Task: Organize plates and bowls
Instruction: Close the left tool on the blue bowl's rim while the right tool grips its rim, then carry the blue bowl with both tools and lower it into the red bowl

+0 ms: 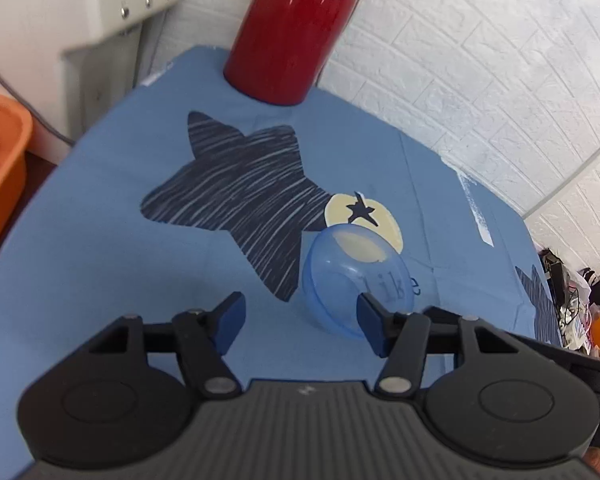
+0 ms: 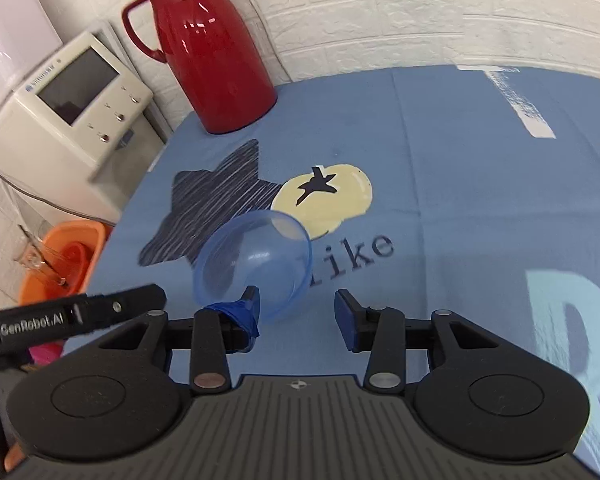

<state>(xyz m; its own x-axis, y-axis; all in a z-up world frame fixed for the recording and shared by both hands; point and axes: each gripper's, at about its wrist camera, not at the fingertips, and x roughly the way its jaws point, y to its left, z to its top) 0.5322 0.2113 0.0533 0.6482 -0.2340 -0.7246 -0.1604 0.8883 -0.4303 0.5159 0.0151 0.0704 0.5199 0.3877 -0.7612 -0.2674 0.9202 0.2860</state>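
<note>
Both grippers sit low at the near edge of the table, each with its jaws spread wide and nothing between them. From the left wrist view, the left gripper (image 1: pixel 300 320) has its right-hand pad just in front of the blue bowl (image 1: pixel 352 280); whether pad and rim touch I cannot tell. From the right wrist view, the right gripper (image 2: pixel 296 312) has its left-hand pad, wrapped in blue tape, at the bowl's (image 2: pixel 256 264) near rim, again too close to call as contact or a gap.

That translucent bowl lies tipped on its side on the blue cloth (image 1: pixel 100 240) toward the near middle of the table, its mouth turned up and away, beside the dark star print and partly over the pale yellow circle. It is empty. Tilted like this, its rim is the only part a pad could slip over, which likely explains why each gripper comes in beside it, one finger leading.

A red jug (image 2: pixel 212 60) stands upright at the far left corner, well apart from the bowl. Off the left edge, lower down, an orange tub (image 2: pixel 64 260) holds what looks like red or orange dishes and some clear ware, probably where the bowl belongs.
</note>
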